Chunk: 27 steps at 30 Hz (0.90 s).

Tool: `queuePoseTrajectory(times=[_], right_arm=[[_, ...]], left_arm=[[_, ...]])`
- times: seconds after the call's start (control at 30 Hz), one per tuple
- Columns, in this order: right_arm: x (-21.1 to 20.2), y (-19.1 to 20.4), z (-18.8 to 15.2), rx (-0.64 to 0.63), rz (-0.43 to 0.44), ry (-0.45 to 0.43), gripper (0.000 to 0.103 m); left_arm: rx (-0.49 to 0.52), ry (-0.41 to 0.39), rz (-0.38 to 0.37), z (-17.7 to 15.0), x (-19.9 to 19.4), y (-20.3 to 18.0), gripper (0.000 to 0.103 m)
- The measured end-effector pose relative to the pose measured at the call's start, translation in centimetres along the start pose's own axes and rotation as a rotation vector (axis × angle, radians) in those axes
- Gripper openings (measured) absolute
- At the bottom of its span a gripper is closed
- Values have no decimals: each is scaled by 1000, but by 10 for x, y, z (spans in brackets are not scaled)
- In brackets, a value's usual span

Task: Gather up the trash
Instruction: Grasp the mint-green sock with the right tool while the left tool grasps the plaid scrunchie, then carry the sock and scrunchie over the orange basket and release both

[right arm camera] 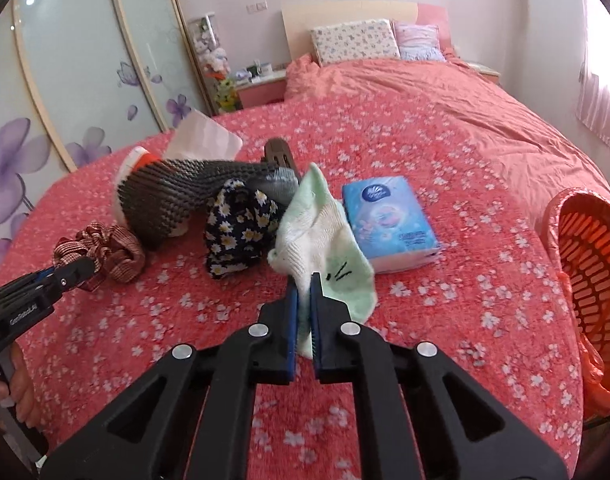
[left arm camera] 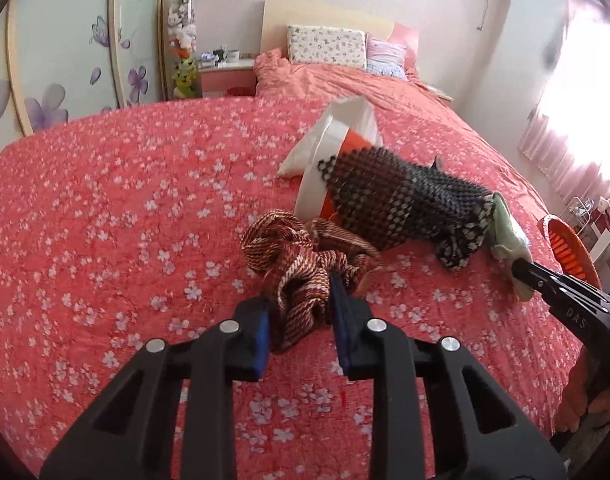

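Looking along my left tongs (left arm camera: 301, 320), I see the blue pads narrowed around a red-and-white striped scrunchie (left arm camera: 301, 264), pressing its bunched fabric from both sides near the foot edge of the bed (left arm camera: 105, 208). My right tongs (right arm camera: 304, 292) are squeezed nearly fully together on a pale green sock (right arm camera: 325, 240), with the knit cloth pinched between the pads and its free end flopping up and to the left. Both items sit on the red floral bedspread toward the foot of the bed, the scrunchie toward the left edge and the sock nearer the middle. Between them lies a dark mesh sleeve (right arm camera: 173, 196) wrapped around a white and orange object, and just beside it a navy cloth with a daisy print (right arm camera: 237, 228), which touches the green sock's left side. A white plastic bag (right arm camera: 205, 140) shows behind the mesh sleeve, toward the left edge. A blue pack of tissues (right arm camera: 389, 224) lies flat just right of the sock, close to it but I cannot tell whether they touch. An orange slatted basket (right arm camera: 593, 268) lined with a thin orange bag stands at the right edge of the bed. In the right view a hand (right arm camera: 13, 384) grips the handle of the left tongs at the lower left. Two pillows (right arm camera: 377, 40) lean against the headboard at the far end.
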State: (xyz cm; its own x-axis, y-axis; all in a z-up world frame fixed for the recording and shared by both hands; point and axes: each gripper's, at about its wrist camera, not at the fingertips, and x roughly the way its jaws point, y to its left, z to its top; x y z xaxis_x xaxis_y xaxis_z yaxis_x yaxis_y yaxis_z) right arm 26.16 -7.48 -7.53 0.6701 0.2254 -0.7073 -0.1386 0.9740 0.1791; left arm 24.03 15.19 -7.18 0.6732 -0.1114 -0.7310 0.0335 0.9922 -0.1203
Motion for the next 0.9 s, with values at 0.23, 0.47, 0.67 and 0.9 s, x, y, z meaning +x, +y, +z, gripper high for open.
queuePoseTrajectory(times=[0.23, 0.47, 0.67, 0.9], right_arm=[[-24, -6, 5, 2, 25, -62, 6], [-50, -16, 12, 8, 40, -123, 6], [-77, -26, 14, 16, 29, -186, 6], [-109, -50, 13, 58, -11, -247, 6]], left_arm=[[13, -37, -10, 6, -21, -3, 25], [39, -81, -25, 14, -49, -19, 25], [71, -121, -62, 21, -72, -48, 25], [130, -168, -137, 31, -92, -100, 25]])
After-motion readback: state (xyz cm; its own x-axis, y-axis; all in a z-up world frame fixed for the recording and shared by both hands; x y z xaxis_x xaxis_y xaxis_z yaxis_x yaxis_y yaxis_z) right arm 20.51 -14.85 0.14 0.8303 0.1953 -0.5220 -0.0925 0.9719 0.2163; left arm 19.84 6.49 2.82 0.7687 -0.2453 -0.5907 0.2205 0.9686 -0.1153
